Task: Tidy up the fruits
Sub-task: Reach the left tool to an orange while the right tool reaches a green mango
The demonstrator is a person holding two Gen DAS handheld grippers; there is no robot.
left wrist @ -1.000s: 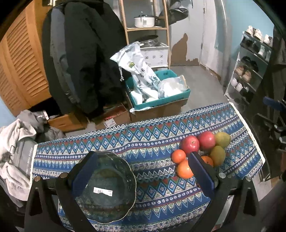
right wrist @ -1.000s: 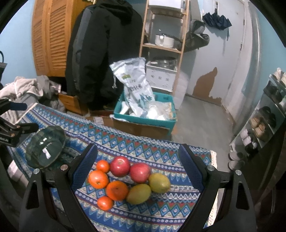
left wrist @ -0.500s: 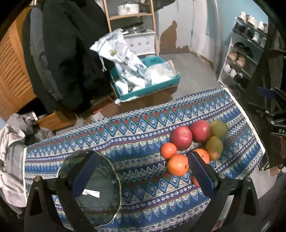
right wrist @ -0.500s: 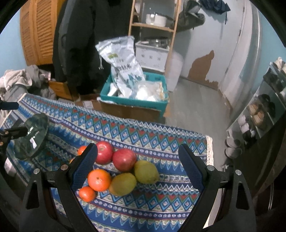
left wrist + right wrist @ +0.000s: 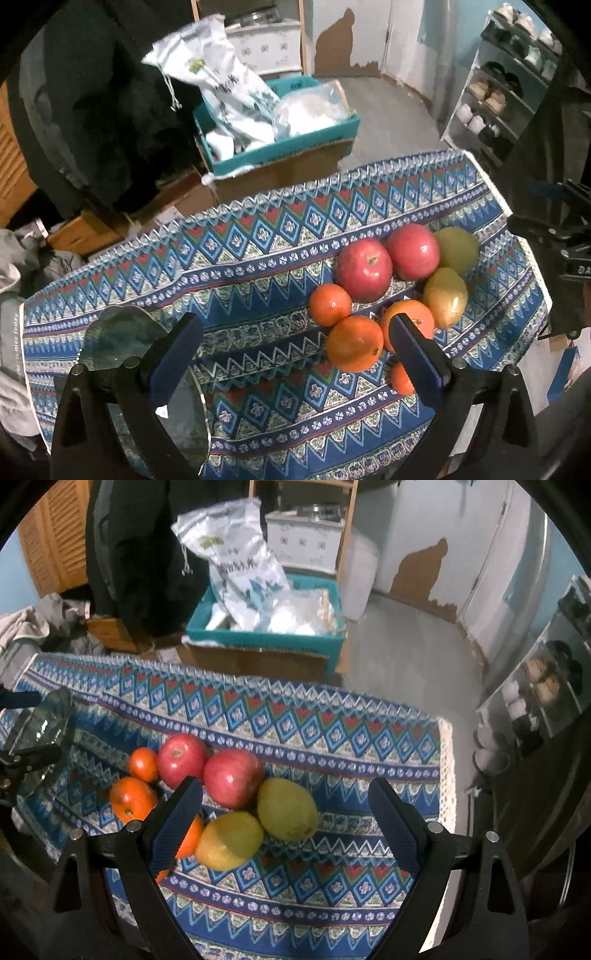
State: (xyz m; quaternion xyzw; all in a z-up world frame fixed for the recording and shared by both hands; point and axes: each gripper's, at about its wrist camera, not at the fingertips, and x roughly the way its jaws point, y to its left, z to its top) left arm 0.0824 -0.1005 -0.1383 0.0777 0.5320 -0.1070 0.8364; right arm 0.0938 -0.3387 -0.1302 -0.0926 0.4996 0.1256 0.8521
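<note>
A cluster of fruit lies on the patterned tablecloth: two red apples, two yellow-green pears and several oranges. A glass bowl sits at the table's left, partly behind my left finger. My left gripper is open and empty, its right finger in front of the oranges. In the right wrist view my right gripper is open and empty above the pears, with the apples and oranges just beyond and the bowl at far left.
Beyond the table's far edge stands a cardboard box with a teal tray holding plastic bags. Dark coats hang at the left. A shoe rack stands at the right. Clothes are piled at the left.
Both grippers have moved closer to the table and the fruit; the fruit now looms larger. The bowl has slid to the lower left of the left wrist view. Both stay open.
</note>
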